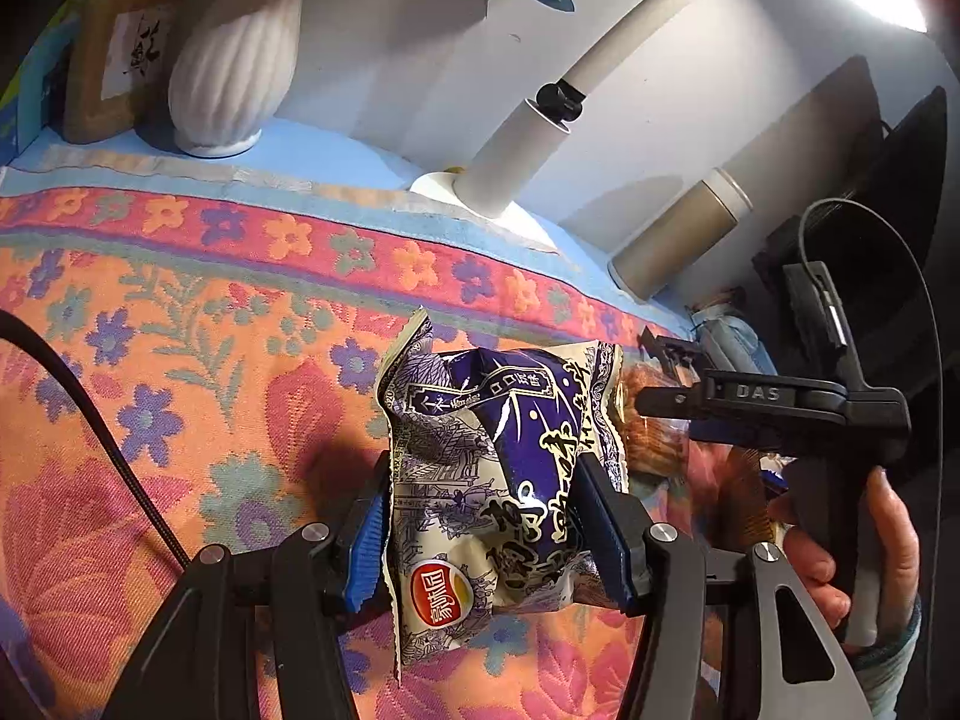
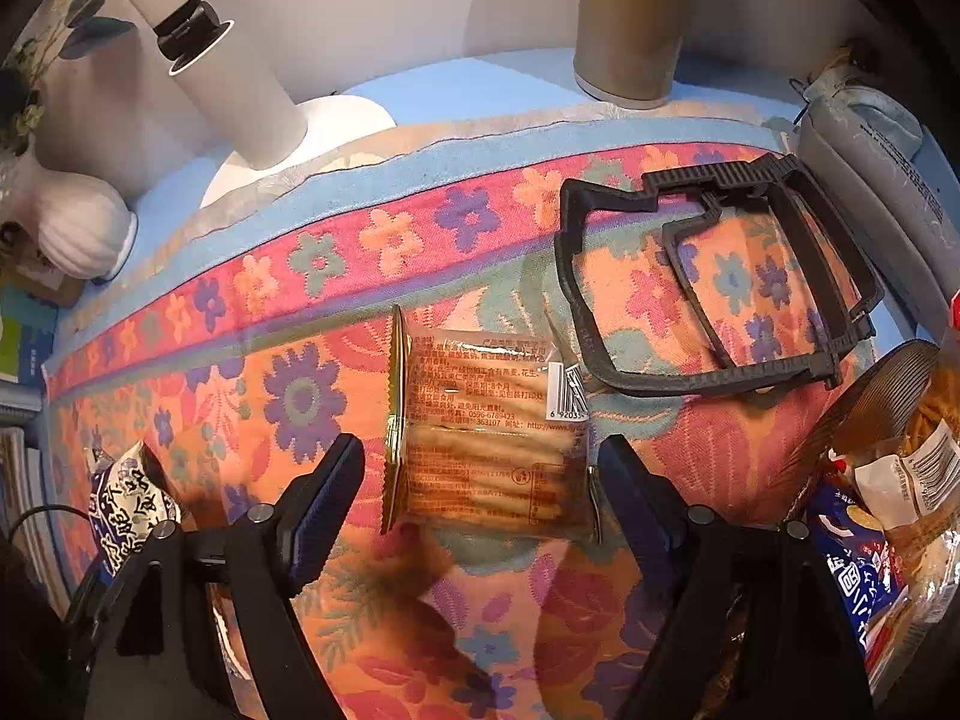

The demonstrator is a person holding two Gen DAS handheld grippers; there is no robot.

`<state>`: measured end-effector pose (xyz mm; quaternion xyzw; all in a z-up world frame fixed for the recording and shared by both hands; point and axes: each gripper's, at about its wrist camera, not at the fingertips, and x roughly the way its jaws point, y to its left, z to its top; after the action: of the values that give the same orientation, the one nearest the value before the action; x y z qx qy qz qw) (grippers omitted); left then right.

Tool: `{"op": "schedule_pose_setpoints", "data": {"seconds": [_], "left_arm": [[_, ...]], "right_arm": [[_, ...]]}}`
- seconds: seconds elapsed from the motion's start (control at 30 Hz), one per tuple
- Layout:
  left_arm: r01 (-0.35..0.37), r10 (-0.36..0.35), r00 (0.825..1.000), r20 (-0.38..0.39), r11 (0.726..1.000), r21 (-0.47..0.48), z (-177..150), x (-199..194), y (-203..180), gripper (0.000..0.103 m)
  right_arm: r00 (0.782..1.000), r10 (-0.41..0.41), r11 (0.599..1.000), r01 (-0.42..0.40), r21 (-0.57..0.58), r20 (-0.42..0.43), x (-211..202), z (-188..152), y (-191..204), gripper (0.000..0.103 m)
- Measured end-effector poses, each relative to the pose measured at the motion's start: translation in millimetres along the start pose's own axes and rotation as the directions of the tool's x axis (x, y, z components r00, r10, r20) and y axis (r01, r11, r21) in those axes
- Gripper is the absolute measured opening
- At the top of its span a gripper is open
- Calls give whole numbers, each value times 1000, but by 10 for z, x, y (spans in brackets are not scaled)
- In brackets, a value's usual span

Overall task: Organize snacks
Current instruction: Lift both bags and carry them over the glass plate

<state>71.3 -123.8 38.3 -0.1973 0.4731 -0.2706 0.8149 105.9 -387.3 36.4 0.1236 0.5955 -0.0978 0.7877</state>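
The left gripper (image 1: 489, 531) is clamped on a purple-and-cream snack bag (image 1: 501, 474), its blue-padded fingers (image 1: 366, 546) pressing both sides of the crumpled packet, which is held just above the floral tablecloth (image 1: 180, 360). The right gripper (image 2: 480, 498) stands wide, its jaws apart on either side of a clear biscuit packet (image 2: 486, 432) (printed back and barcode facing up) that lies flat on the cloth; the pads do not touch it. In the left wrist view the same gripper appears at the right edge, carried by a hand (image 1: 852, 546) in a grey sleeve, pointing steeply down at the biscuit packet beside the held bag. In the right wrist view a black folded frame (image 2: 714, 276) lies on the cloth beyond the biscuit packet, well apart from it. At the lower right of that view a heap of other snack packets (image 2: 888, 516) sits partly against a brown ribbed rim (image 2: 870, 396); whether they lie inside a container cannot be told. Along the wall stand a white ribbed vase (image 1: 231, 66), a white lamp (image 1: 516, 150) and a beige cylinder (image 1: 672, 240).
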Motion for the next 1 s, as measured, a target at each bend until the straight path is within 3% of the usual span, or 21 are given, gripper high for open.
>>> {"op": "schedule_pose_setpoints", "data": {"seconds": [0.2, 0.37, 0.53, 1.0], "left_arm": [[14, -14, 1000, 8, 1000, -13, -3, -52, 38, 56], [3, -3, 1000, 11, 1000, 0, -7, -88, 12, 56], [-38, 37, 999, 30, 999, 26, -31, -219, -76, 56], [-142, 129, 986, 109, 982, 122, -196, -803, -350, 56]], "right_arm": [[999, -29, 999, 27, -46, -31, 230, 75, 184, 83], [1000, -5, 994, 3, -110, -13, 292, -18, 334, 72], [998, 46, 984, -39, -171, 41, 86, -225, 466, 58], [967, 170, 968, -128, -214, 189, -783, -792, 433, 57]]}}
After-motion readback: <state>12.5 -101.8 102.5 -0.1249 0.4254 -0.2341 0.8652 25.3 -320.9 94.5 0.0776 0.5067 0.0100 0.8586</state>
